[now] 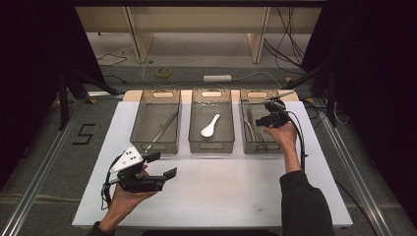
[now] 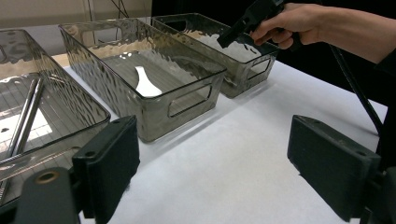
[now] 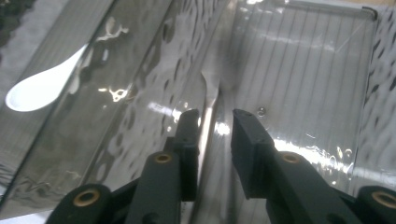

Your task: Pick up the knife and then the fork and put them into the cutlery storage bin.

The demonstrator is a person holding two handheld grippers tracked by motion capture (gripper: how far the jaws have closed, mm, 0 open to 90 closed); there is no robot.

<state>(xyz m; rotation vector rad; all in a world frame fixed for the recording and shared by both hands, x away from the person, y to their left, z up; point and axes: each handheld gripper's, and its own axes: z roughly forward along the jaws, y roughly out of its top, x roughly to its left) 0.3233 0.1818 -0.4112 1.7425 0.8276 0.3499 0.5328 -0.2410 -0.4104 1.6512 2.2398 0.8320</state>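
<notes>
The right gripper (image 3: 212,123) sits in the bin (image 1: 260,146) at 1 o'clock, fingers loose around a fork (image 3: 208,100). It could slip and clatter. The left gripper (image 1: 160,164) waits, fingers wide and empty.

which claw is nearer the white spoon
Right. The right claw is over the right bin, next to the middle bin holding the white spoon. The left claw hovers over the table, in front of the bins.

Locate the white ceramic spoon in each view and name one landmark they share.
High view: white ceramic spoon, centre, inside the middle bin.
Left gripper view: left of centre, on that bin's floor.
Right gripper view: far left, seen through bin walls.
Shared landmark: the middle smoky clear plastic bin.
</notes>
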